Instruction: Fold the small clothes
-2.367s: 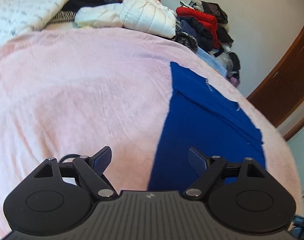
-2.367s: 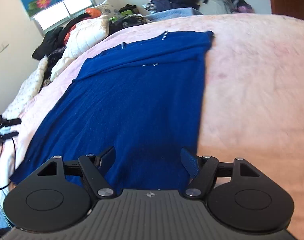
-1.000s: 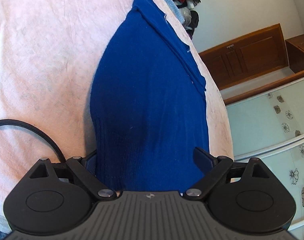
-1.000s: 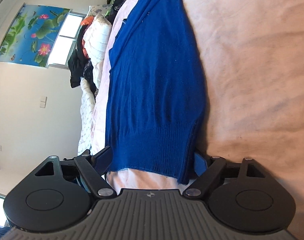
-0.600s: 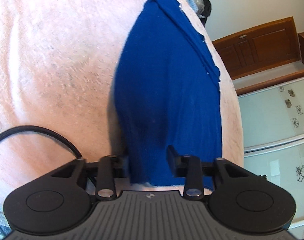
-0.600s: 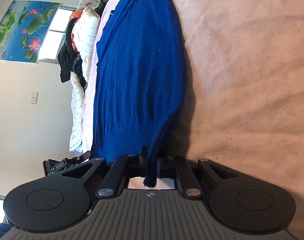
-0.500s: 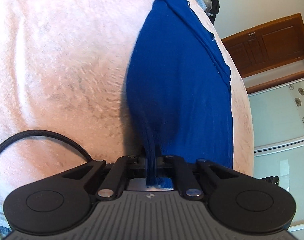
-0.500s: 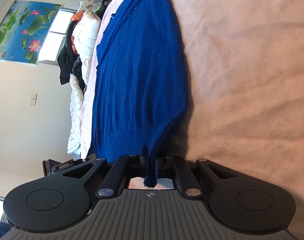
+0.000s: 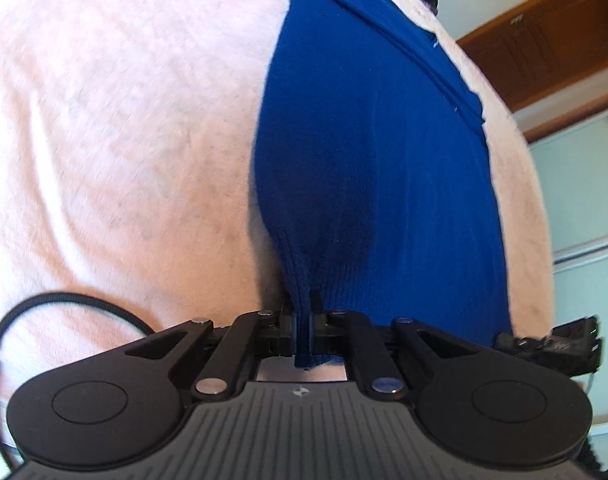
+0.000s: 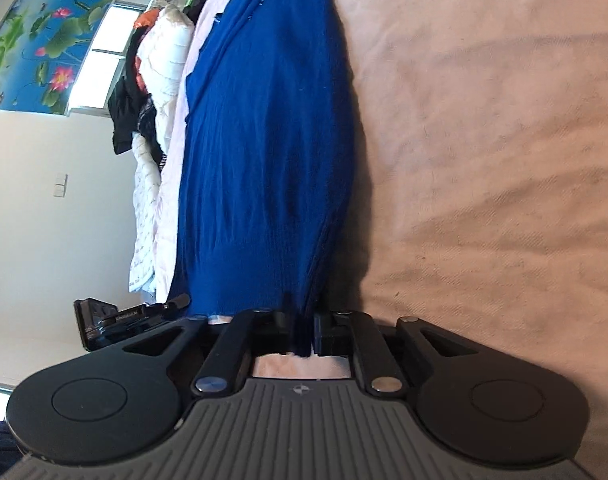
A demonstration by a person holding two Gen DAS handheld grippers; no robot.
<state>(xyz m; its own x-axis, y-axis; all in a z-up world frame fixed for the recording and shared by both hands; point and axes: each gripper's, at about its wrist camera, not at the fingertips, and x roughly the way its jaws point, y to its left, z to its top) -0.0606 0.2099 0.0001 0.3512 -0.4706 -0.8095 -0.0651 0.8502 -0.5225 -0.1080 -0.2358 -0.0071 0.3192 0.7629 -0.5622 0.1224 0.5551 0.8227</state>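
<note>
Nearest in the left wrist view, the left tongs [image 9: 302,330] are pinched together on the ribbed hem of the blue sweater [image 9: 376,152], a small tuft of knit poking out below the fingertips [image 9: 287,326]. A black cable [image 9: 63,300] loops in at about 8 o'clock, lying over the pink bed cover [image 9: 123,120]. From the pinch the sweater rises toward 12 o'clock, spread flat along the bed, its left edge lifted into a soft bulge just above the grip. The other tool [image 9: 552,344] shows at 4 o'clock beside the hem's far corner. Farther off, at 1 to 2 o'clock, stands a brown wooden door [image 9: 552,36].

In the right wrist view the right tongs [image 10: 304,332] are likewise clamped on the sweater's [image 10: 263,140] hem, at its right corner, with the fabric gathered into vertical folds above them. The bed cover [image 10: 484,140] fills the 3 o'clock side. At 9 o'clock the left tool [image 10: 115,320] appears at the hem's other end. Beyond, at 11 o'clock, a pile of clothes [image 10: 159,60] lies at the bed's far edge, and a lotus picture [image 10: 35,44] hangs by the window [image 10: 99,60].
</note>
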